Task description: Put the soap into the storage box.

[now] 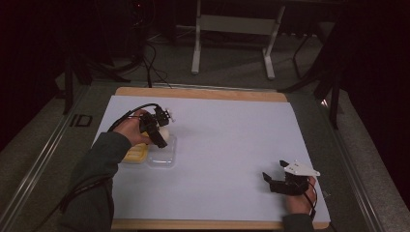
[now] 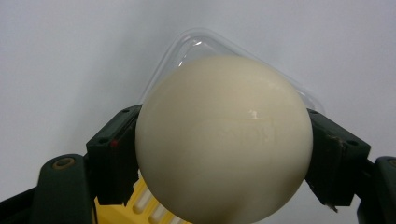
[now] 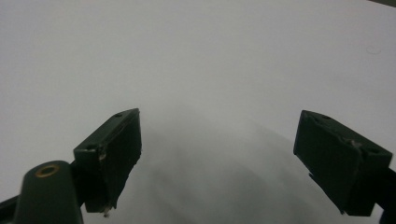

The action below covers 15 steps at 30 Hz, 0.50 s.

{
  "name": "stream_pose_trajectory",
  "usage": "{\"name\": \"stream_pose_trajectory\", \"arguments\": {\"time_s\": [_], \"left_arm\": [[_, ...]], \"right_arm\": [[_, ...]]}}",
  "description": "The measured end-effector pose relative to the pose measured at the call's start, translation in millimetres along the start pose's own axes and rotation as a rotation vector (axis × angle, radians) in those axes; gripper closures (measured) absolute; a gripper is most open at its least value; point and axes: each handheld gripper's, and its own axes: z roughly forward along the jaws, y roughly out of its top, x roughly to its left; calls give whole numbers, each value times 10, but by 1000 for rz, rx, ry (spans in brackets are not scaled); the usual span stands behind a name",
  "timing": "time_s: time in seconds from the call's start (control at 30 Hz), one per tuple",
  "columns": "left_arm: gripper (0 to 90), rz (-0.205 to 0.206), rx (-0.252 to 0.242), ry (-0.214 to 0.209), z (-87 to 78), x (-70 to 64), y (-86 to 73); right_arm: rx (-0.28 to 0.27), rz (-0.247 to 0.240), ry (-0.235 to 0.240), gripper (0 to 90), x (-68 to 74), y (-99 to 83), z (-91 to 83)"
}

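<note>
Left tool (image 1: 161, 131): both jaws pinch a cream-white ball (image 2: 224, 140), one pad against each side, as the left gripper view shows. In the high view the ball (image 1: 164, 131) sits at the tool's tip, held over the far edge of a clear plastic container (image 1: 162, 155). In the left gripper view the container's rounded clear corner (image 2: 196, 39) shows just behind the ball, and a yellow ridged piece (image 2: 140, 210) shows below it.

High view, taking the clear container as landmark: a yellow tray (image 1: 135, 153) lies touching its left side, partly under the left hand (image 1: 130, 128). Both rest on the white sheet (image 1: 227, 145) that covers the wooden tabletop (image 1: 203, 93).

Right tool (image 1: 275, 183): jaws spread wide, nothing between them; the right gripper view shows bare white sheet (image 3: 210, 70) between the two pads. It sits well to the right of the container, near the sheet's near right corner, low over the sheet, held by the right hand (image 1: 300, 200).
</note>
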Motion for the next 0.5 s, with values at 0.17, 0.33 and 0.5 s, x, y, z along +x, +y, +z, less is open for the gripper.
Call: {"name": "stream_pose_trajectory", "arguments": {"time_s": [0.17, 0.33, 0.5], "left_arm": [[228, -7, -3, 2, -7, 19, -36], [228, -16, -5, -1, -8, 53, -86], [228, -25, -7, 7, -25, 75, -124]], "right_arm": [[-2, 0, -1, 151, 2, -1, -1], [-3, -2, -3, 151, 4, -1, 0], [-4, -2, -2, 151, 4, -1, 0]]}}
